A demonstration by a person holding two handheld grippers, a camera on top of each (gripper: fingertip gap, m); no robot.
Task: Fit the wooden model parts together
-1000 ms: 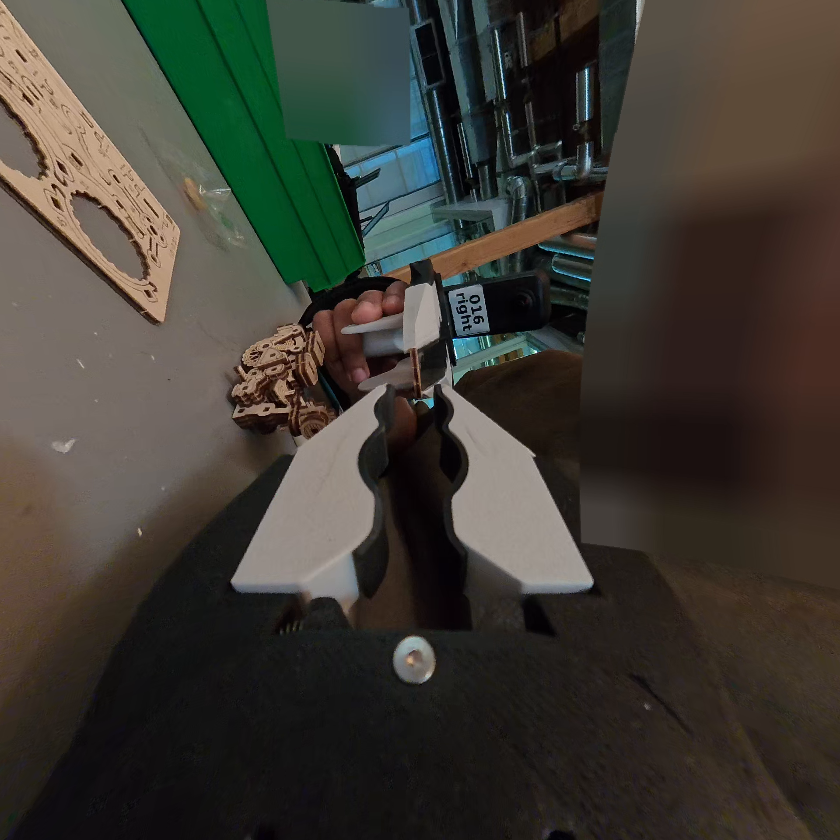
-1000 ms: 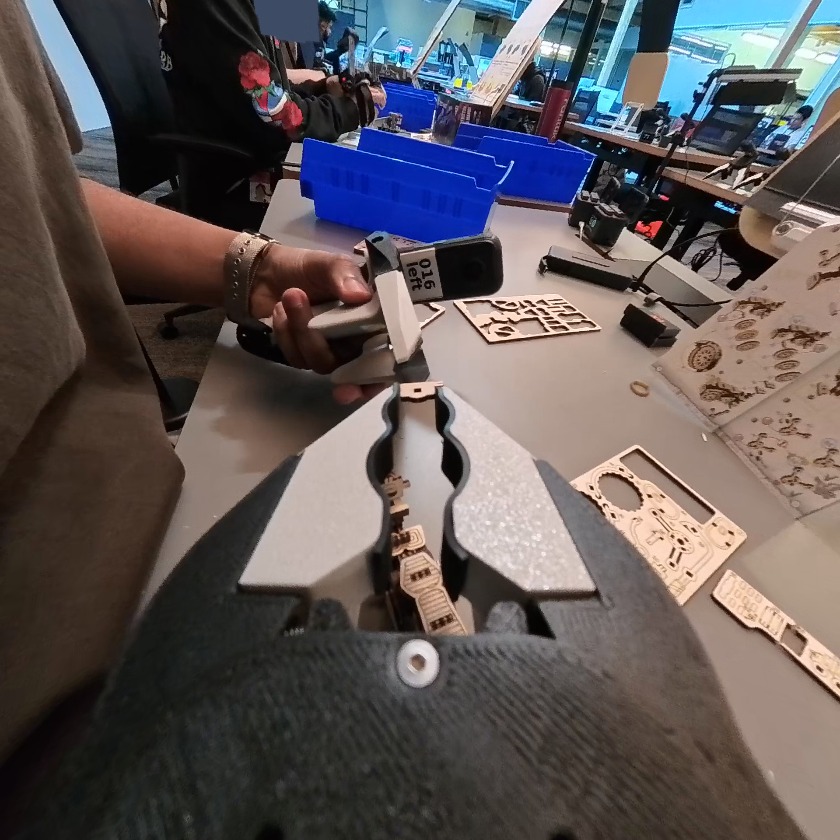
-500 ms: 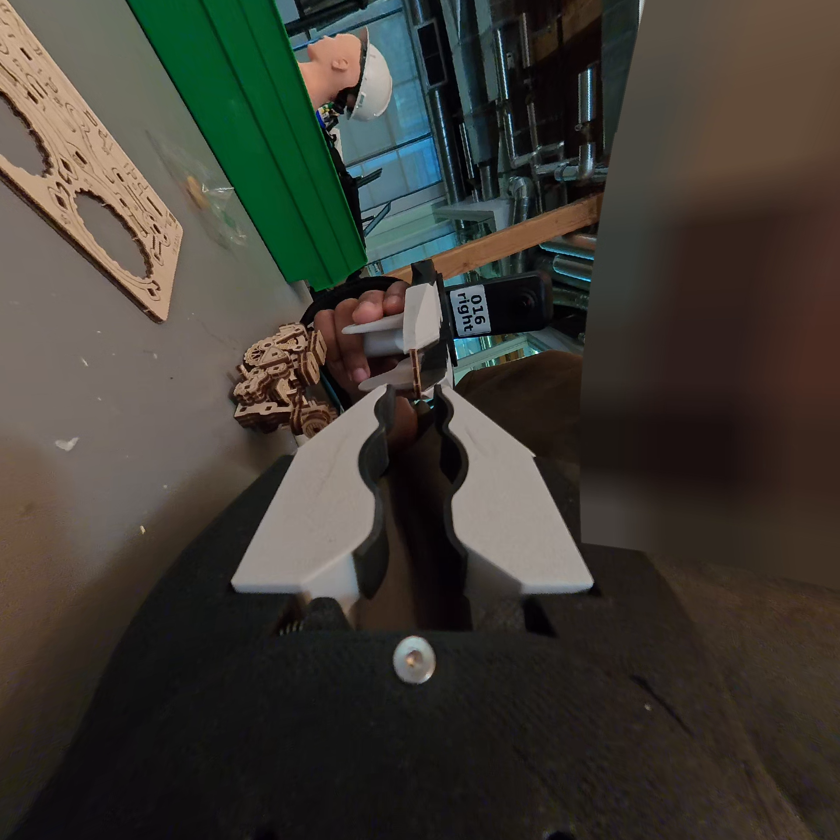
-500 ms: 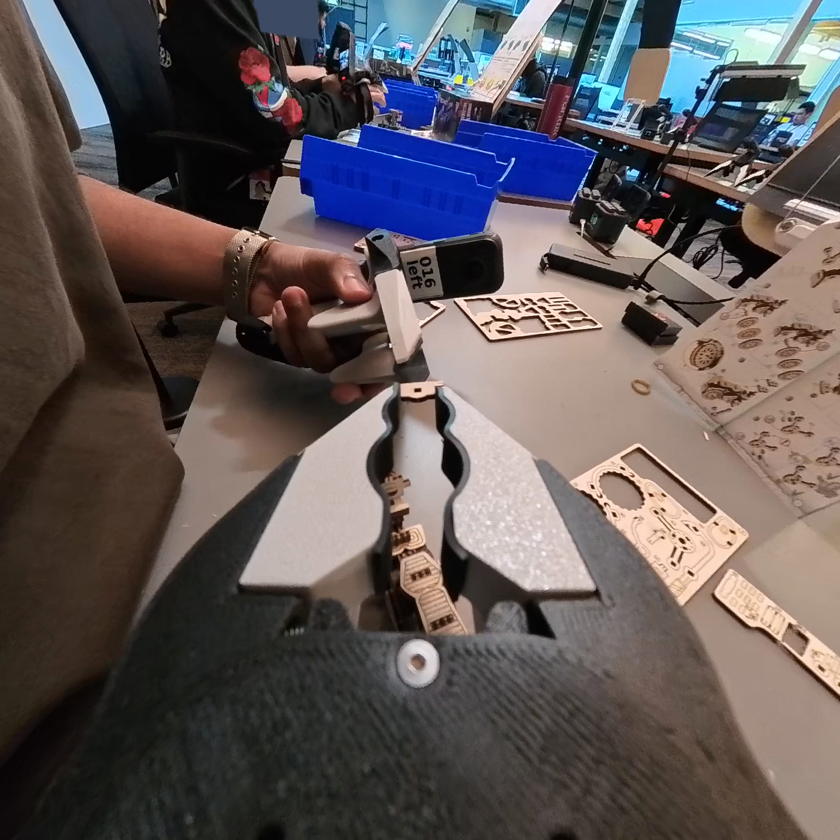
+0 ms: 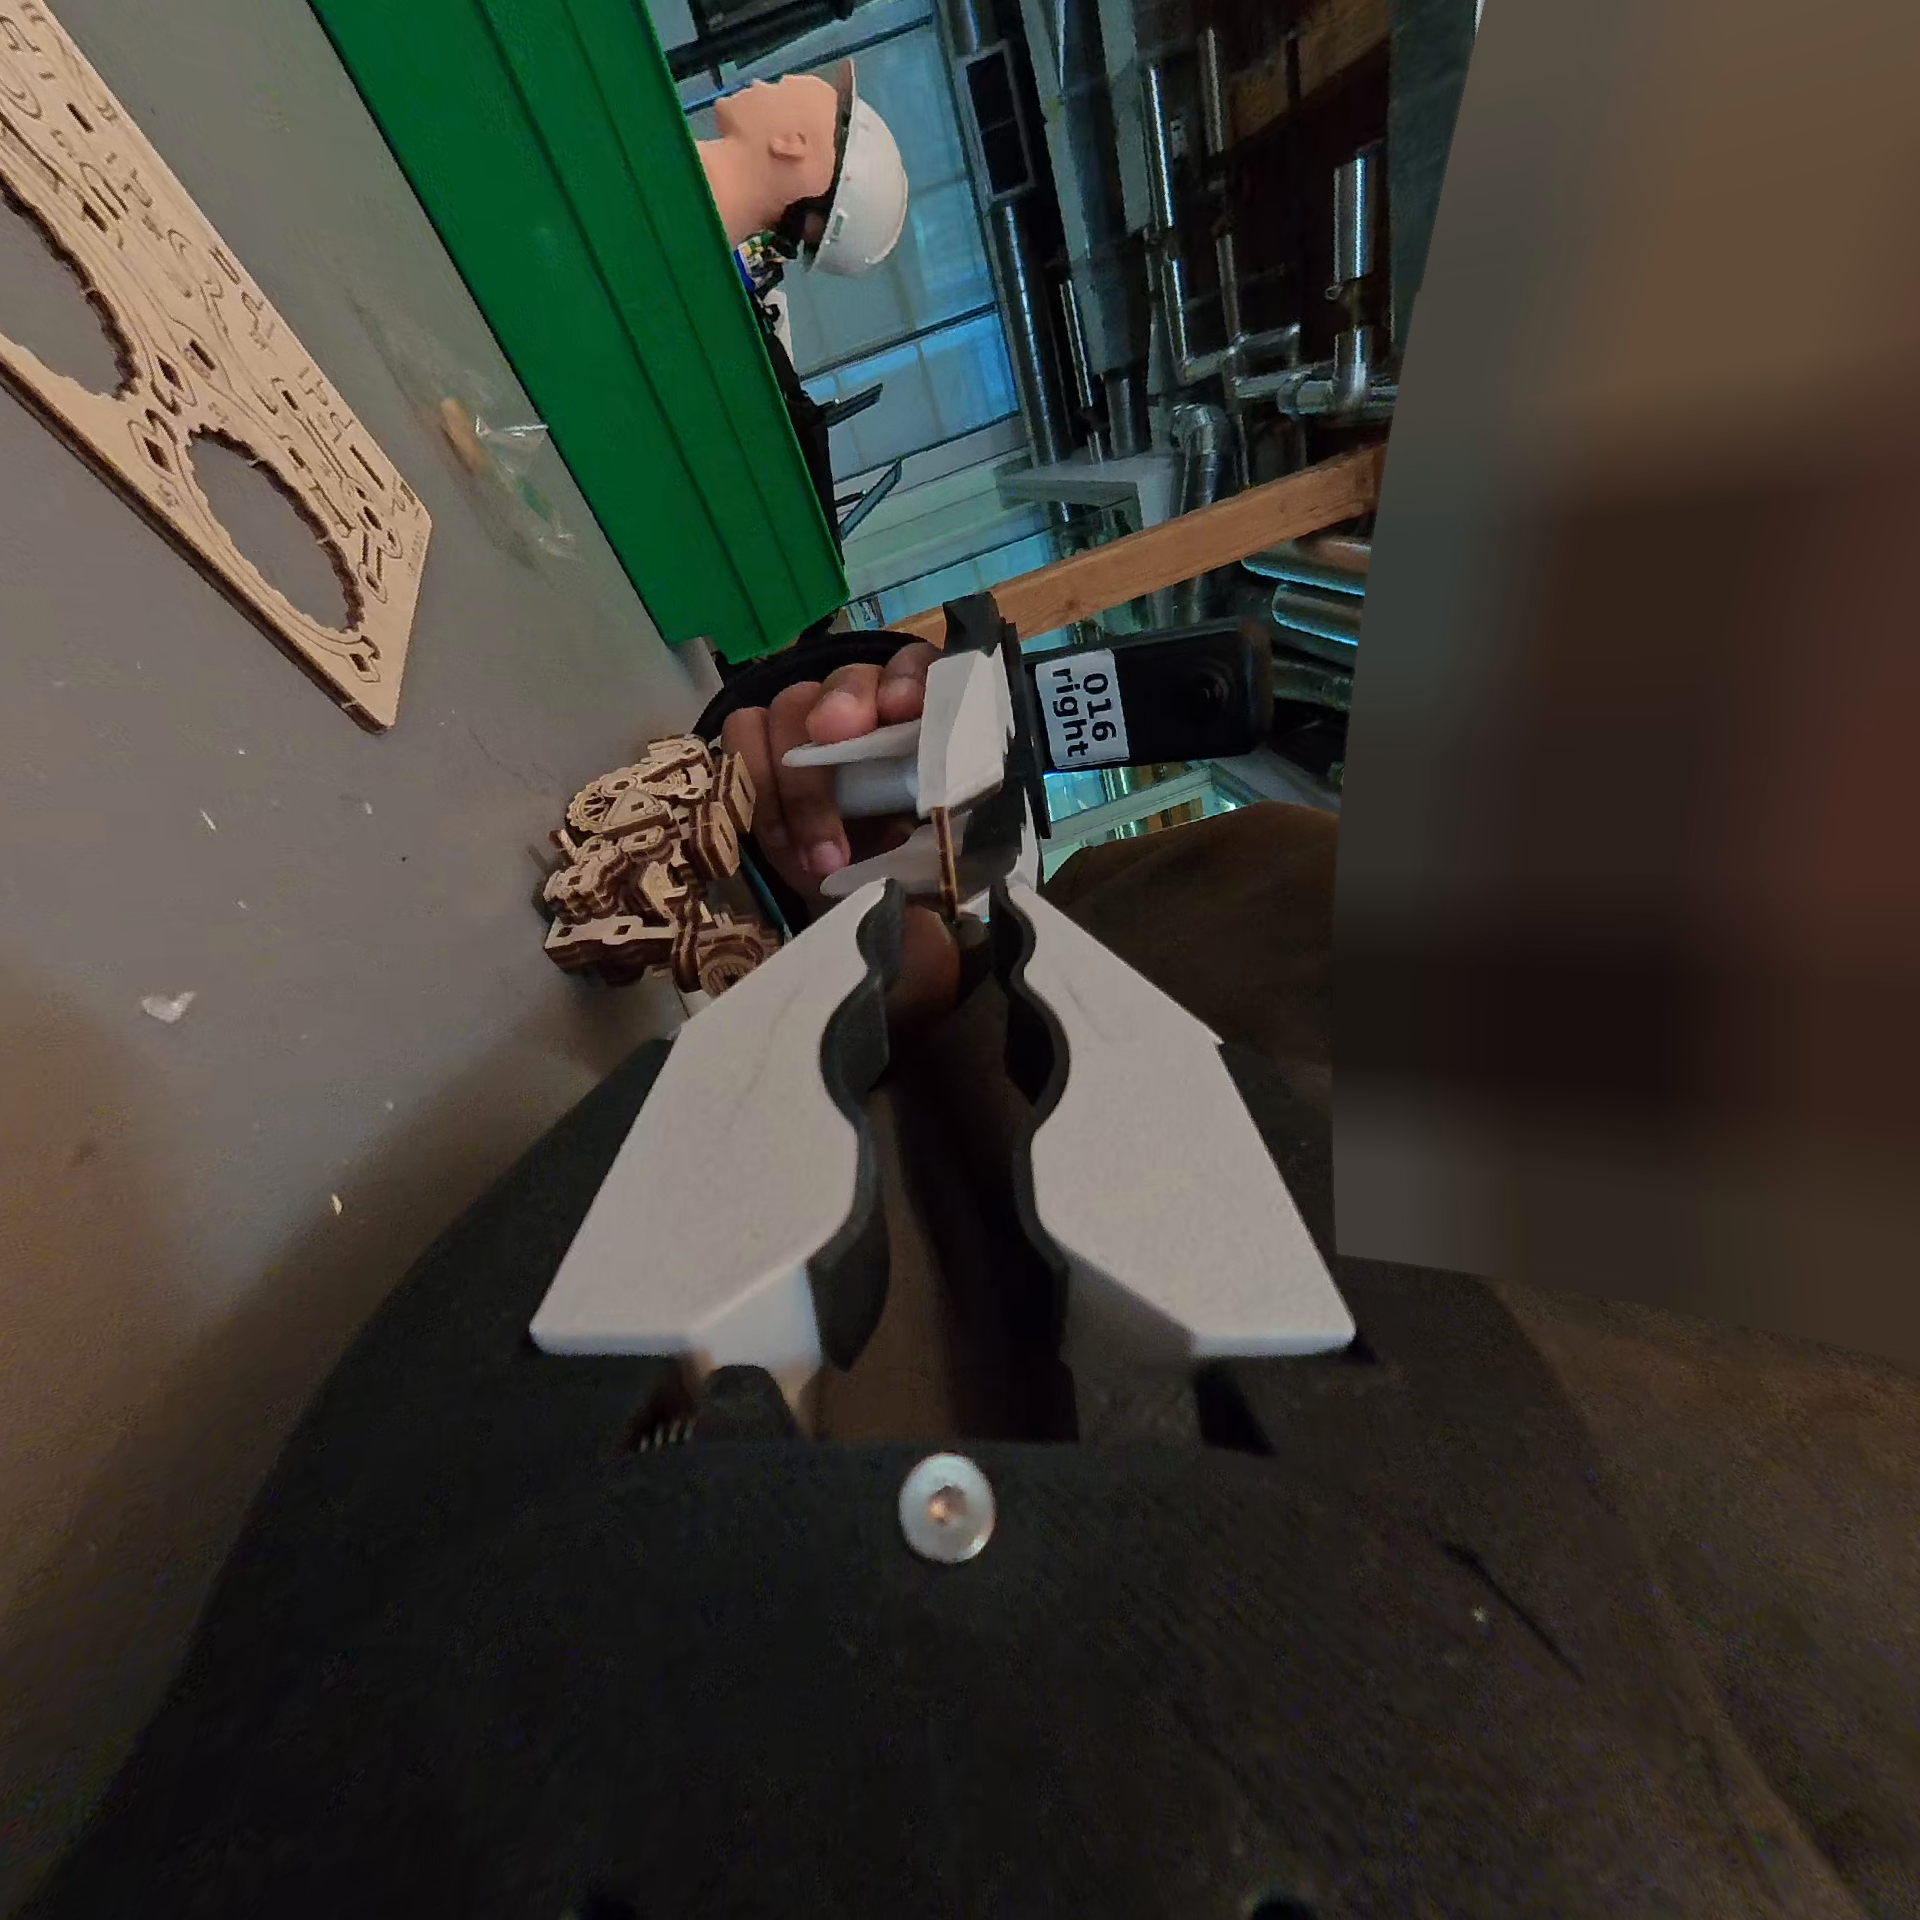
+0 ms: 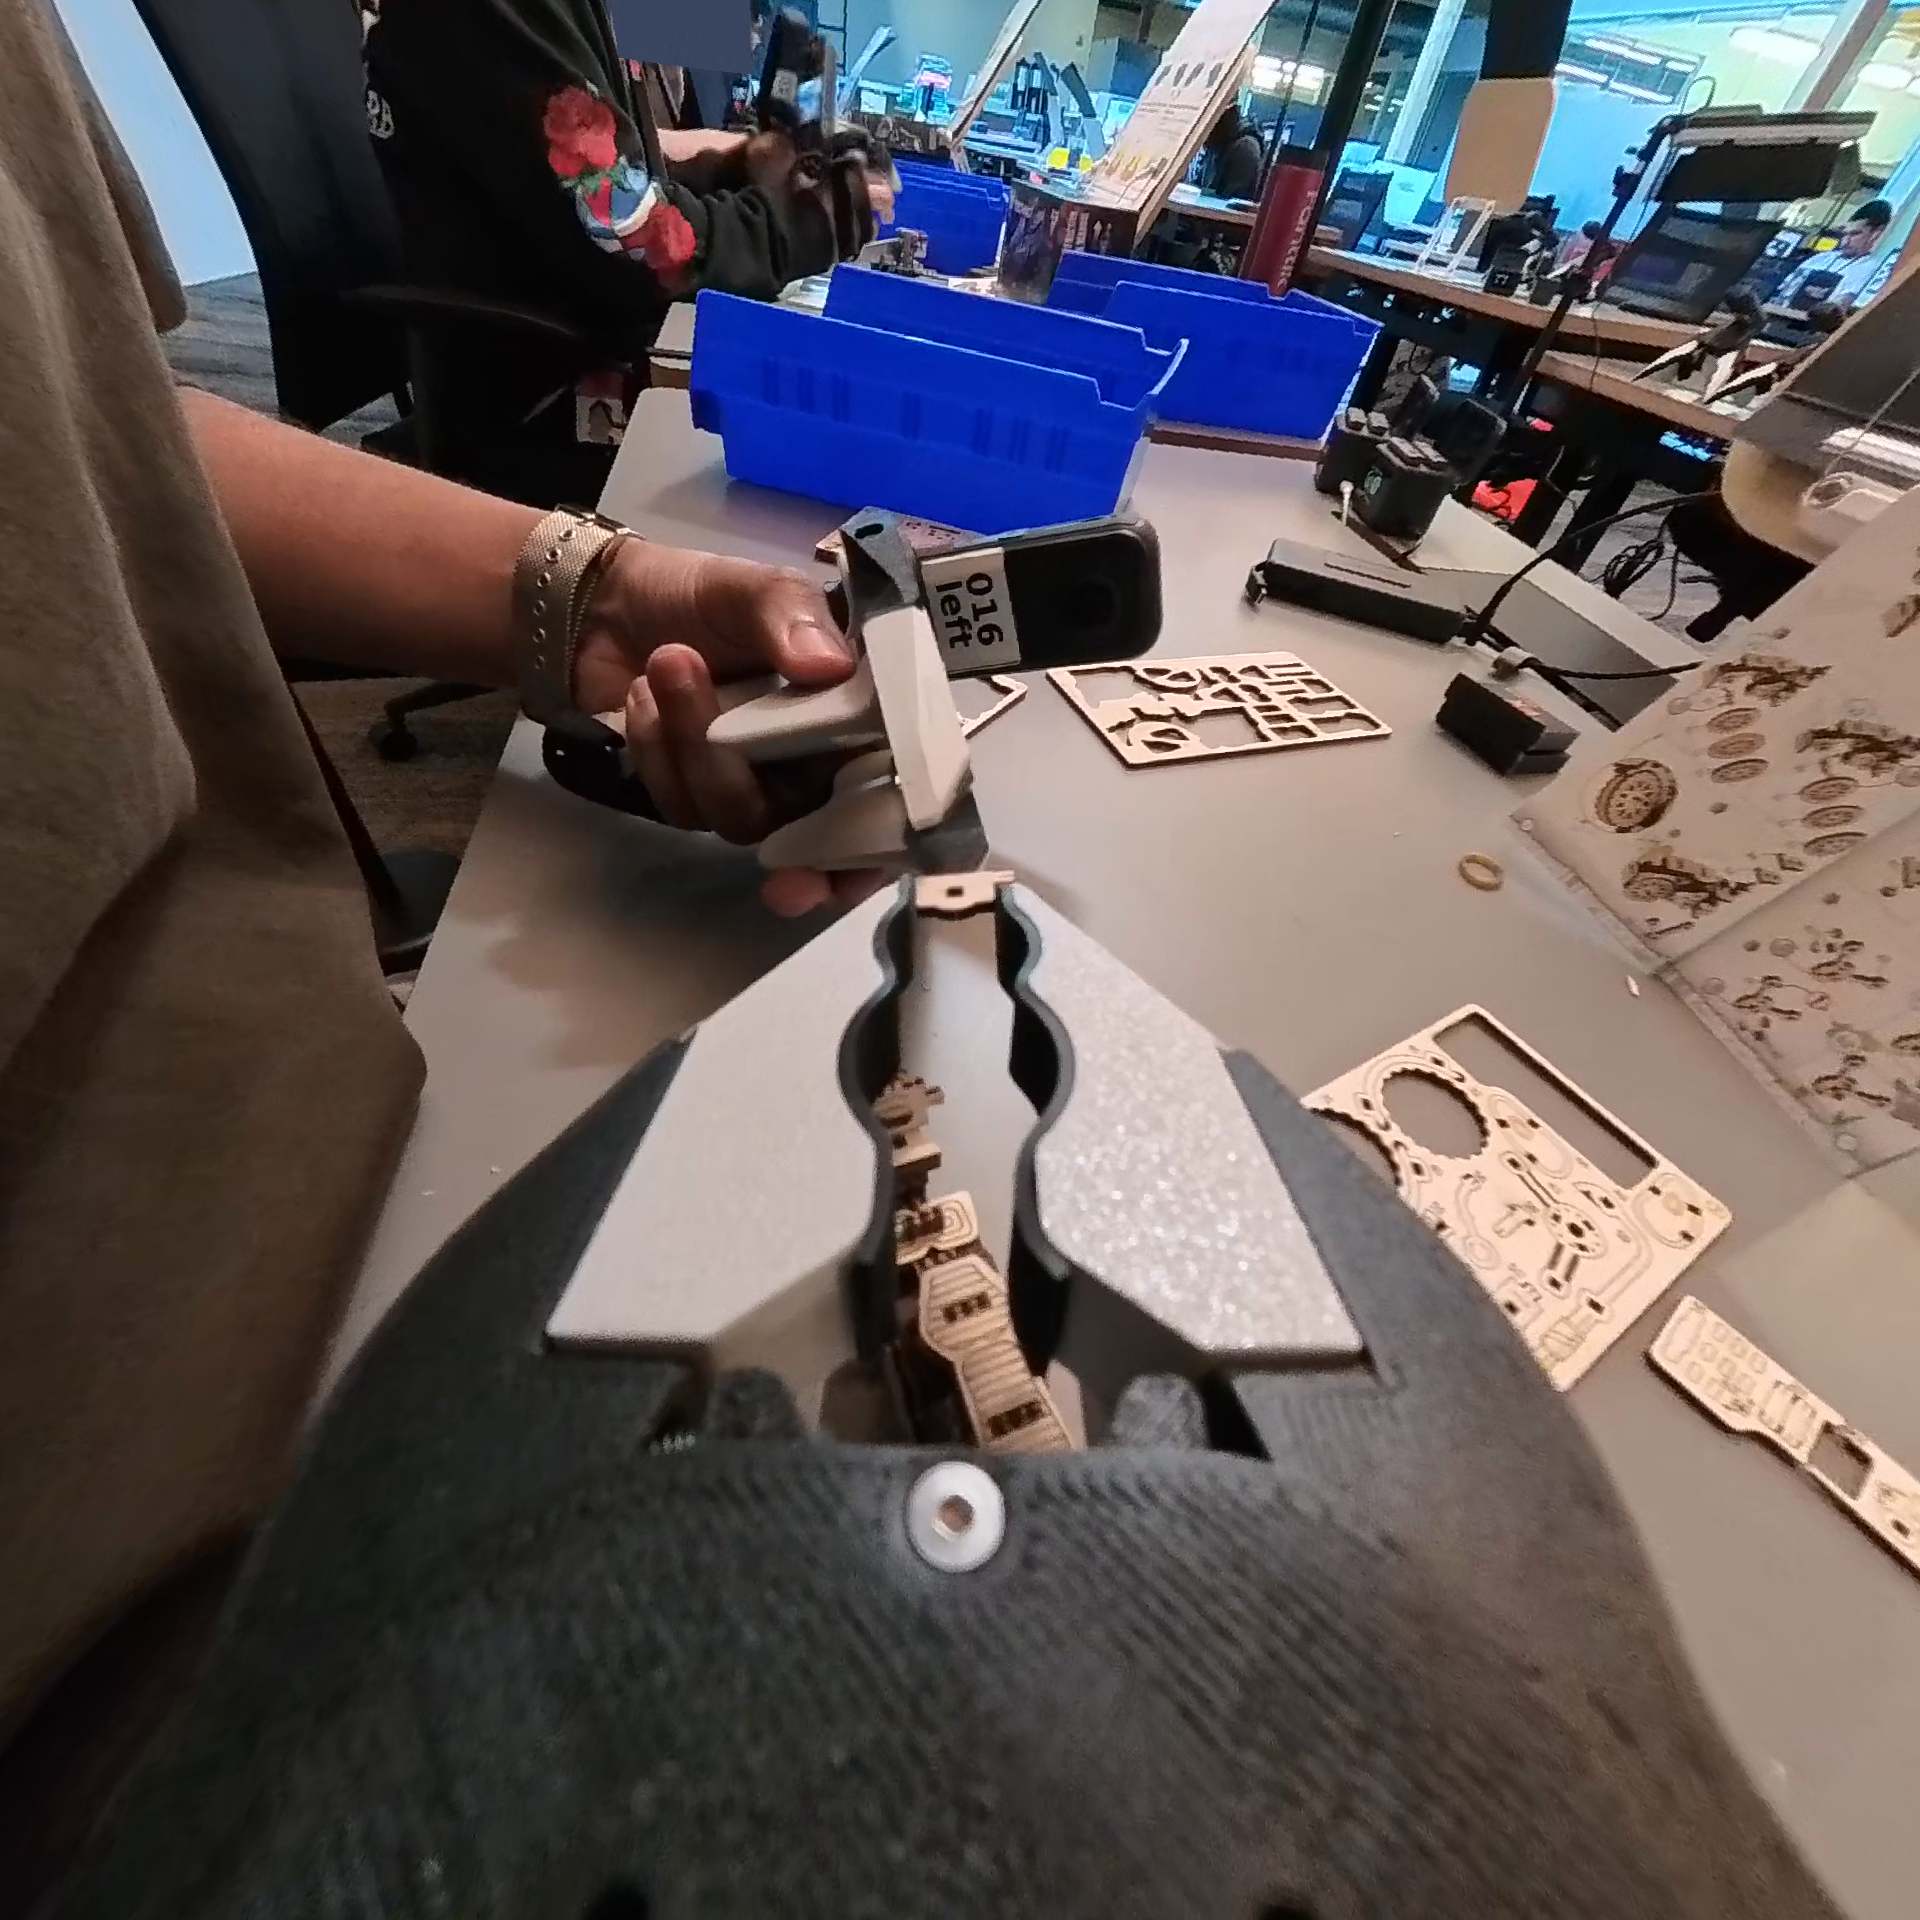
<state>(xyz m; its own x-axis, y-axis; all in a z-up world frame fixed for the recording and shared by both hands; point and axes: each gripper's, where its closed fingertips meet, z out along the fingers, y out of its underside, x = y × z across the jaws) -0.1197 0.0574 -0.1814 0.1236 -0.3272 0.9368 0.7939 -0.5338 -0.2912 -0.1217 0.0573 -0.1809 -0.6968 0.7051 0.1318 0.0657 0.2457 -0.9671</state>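
Note:
My right gripper (image 6: 954, 896) is shut on a small flat wooden piece (image 6: 958, 894) with a square hole, held above the grey table (image 6: 1195, 883). My left gripper (image 5: 940, 906) is turned on its side and meets it tip to tip. Its jaws stand a narrow gap apart around the lower end of that piece, which shows edge-on (image 5: 941, 852). I cannot tell whether they grip anything. The left gripper also shows in the right wrist view (image 6: 940, 831), and the right gripper in the left wrist view (image 5: 914, 810). A part-built wooden model (image 5: 655, 862) lies on the table.
Punched wooden sheets (image 6: 1517, 1184) (image 6: 1216, 707) (image 5: 208, 416) and a strip (image 6: 1787, 1403) lie on the table. More wooden parts (image 6: 945, 1278) lie under my right gripper. Blue bins (image 6: 914, 416) stand at the back, a green bin (image 5: 623, 312) by the model, and a printed sheet (image 6: 1766, 831) on the right. The tips of both grippers are at nearly the same place.
Both grippers stay almost still, tip to tip. The right gripper keeps its hold on the small wooden piece.

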